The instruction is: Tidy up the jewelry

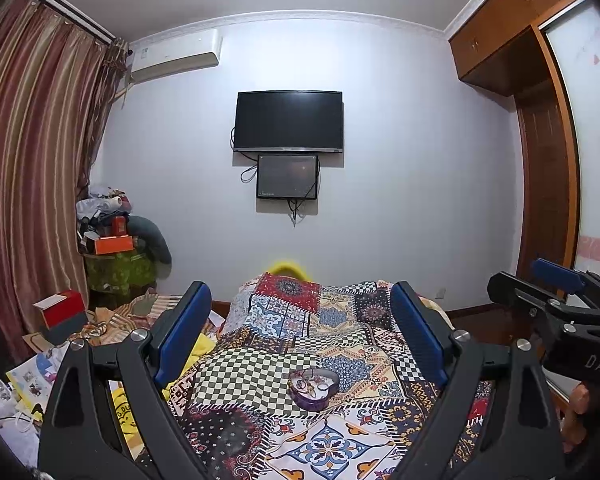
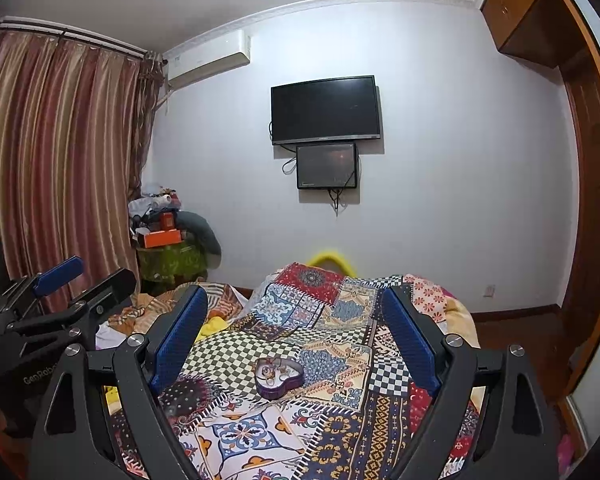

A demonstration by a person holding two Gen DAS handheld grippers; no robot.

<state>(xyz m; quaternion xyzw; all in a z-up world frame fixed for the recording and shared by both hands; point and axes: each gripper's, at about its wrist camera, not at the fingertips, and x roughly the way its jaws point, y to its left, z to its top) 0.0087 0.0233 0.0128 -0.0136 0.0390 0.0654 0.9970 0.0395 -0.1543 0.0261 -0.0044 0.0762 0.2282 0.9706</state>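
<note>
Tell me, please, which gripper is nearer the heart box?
Left, slightly, I'd judge. Both hang back open: the box lies ahead, just right of the left gripper, just left of the right gripper.

Left tool (image 1: 300, 336) level, jaws wide — right tool (image 2: 294, 336) tipped slightly down, jaws wide, both empty

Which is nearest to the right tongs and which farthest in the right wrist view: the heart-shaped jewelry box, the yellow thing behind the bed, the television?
1. Heart-shaped jewelry box, on the quilt between the open tongs.
2. Yellow thing, beyond the bed's far end.
3. Television, on the far wall.
</note>
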